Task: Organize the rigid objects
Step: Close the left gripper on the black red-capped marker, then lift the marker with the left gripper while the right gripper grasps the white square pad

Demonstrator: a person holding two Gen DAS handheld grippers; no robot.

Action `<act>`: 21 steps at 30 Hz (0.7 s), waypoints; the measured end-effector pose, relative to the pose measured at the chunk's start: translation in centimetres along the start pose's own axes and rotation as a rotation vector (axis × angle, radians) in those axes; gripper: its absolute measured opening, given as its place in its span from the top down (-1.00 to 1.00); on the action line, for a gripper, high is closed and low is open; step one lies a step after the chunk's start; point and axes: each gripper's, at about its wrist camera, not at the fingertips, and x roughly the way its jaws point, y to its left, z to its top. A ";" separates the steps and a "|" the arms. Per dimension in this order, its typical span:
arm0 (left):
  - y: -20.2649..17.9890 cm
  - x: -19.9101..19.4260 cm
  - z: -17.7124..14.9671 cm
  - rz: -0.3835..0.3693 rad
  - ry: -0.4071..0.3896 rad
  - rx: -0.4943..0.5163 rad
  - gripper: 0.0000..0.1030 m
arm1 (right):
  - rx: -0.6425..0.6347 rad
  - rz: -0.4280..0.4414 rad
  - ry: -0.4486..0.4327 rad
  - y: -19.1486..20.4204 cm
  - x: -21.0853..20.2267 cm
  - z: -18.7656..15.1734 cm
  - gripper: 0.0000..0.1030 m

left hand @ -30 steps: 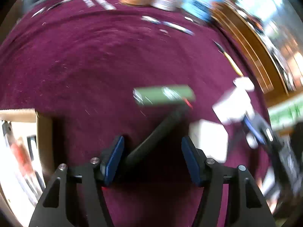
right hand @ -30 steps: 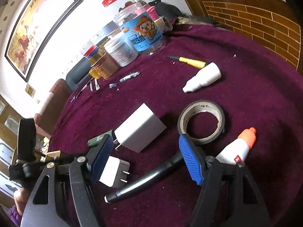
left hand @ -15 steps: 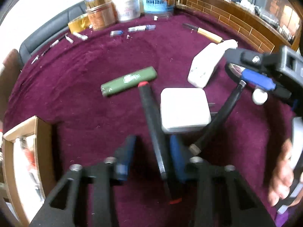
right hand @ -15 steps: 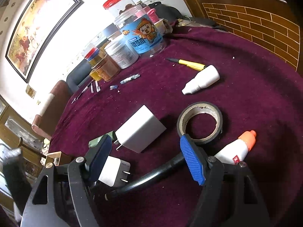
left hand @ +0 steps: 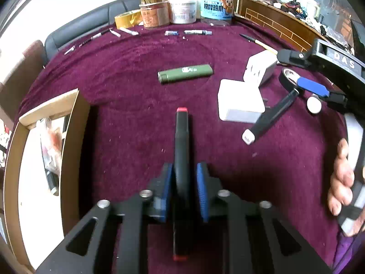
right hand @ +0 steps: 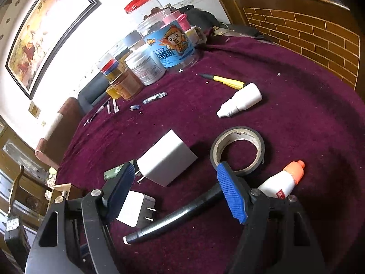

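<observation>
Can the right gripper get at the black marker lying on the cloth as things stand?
Probably yes: the right gripper is open and the black marker lies between its fingers, uncovered, with only a white charger close beside it.

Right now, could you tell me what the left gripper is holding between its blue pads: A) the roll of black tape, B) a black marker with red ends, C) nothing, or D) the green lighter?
B: the left gripper is shut on the black marker, whose red tip points forward.

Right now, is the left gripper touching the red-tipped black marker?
Touching. The left wrist view shows the left gripper shut with both blue pads against the black marker.
</observation>
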 end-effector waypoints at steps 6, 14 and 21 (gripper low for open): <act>1.2 -0.7 -1.1 -0.032 -0.020 -0.072 0.77 | 0.009 -0.020 -0.017 -0.5 -0.1 0.2 -0.45; 3.2 -7.1 -3.8 -0.102 -0.173 -0.215 0.78 | -0.015 -0.047 -0.037 -0.4 -0.2 0.2 -0.45; 4.8 -11.1 -5.5 -0.153 -0.258 -0.228 0.78 | 0.035 -0.062 -0.047 -1.9 -1.1 0.6 -0.45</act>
